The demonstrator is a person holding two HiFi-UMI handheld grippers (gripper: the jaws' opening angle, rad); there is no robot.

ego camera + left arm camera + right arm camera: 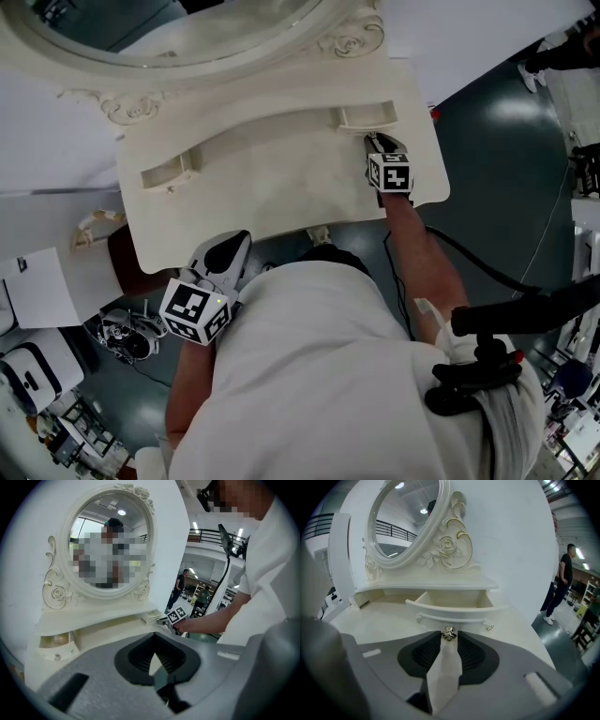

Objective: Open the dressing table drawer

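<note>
One dressing table [281,192], two drawers: left drawer [169,172] well off left, right drawer [452,603] pulled out, its knob [449,633] between my right gripper's [449,640] slightly parted jaws; my left gripper's [154,654] closed, empty.

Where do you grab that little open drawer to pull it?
Take the small shiny knob in the middle of the drawer front. Come straight from the front, one jaw on each side: the knob sticks out toward you, and the front around it is smooth and curved.
</note>
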